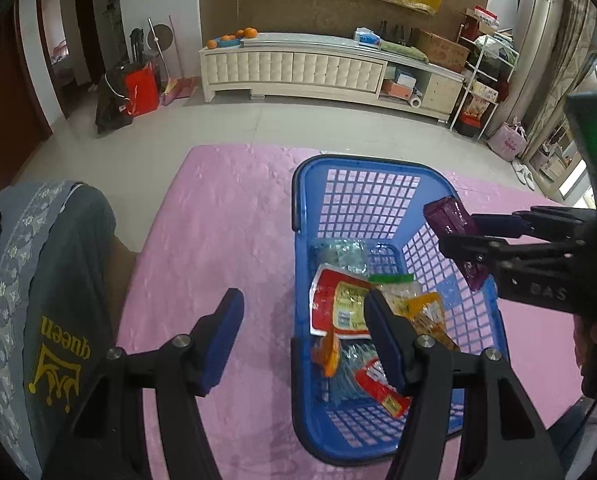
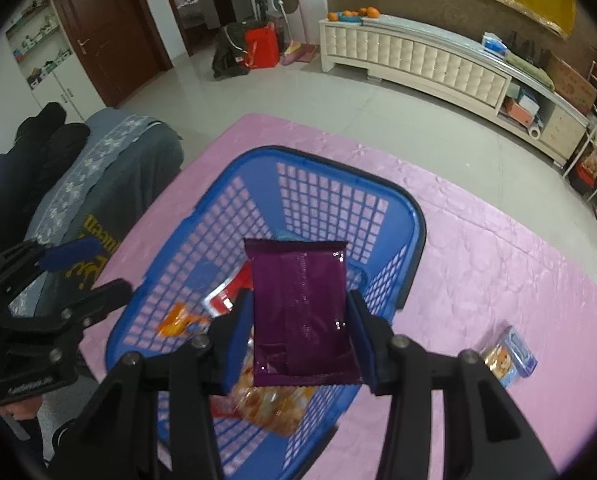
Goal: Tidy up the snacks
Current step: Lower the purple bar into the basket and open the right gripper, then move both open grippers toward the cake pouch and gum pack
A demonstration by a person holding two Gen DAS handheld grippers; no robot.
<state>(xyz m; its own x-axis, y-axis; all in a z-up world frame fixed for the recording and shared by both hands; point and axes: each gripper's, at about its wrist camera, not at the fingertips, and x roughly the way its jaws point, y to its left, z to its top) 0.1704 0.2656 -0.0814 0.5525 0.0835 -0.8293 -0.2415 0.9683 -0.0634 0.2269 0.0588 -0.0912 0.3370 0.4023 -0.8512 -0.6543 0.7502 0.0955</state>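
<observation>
Right wrist view looks down on a blue plastic basket [image 2: 234, 216] with a rounded rim and walls of square lattice holes, and everything else sits relative to it. It rests on a soft pink cloth [image 2: 478, 264] with a faint quilted sheen. Over the basket's open top the right gripper [image 2: 298, 340] clamps a flat, glossy purple packet [image 2: 298, 300] by its two side edges, the blue pads pressing on the crinkled foil. Down inside the basket lie more snack packs: a red and white pouch [image 1: 338, 308], an orange wrapper [image 1: 430, 316] and a clear, wrinkled bluish bag [image 1: 342, 256], all heaped loosely together. Beyond the basket's right side, well apart on the cloth, lies a small blue packet [image 2: 510, 356] with an orange picture on it. Left wrist view shows the left gripper [image 1: 302, 344] spread wide with nothing between its jaws, one blue pad over the basket's inside, the other outside its left wall above the cloth. Left of the basket hangs a grey fabric cover [image 1: 58, 280] with a floral band and yellow print.
</observation>
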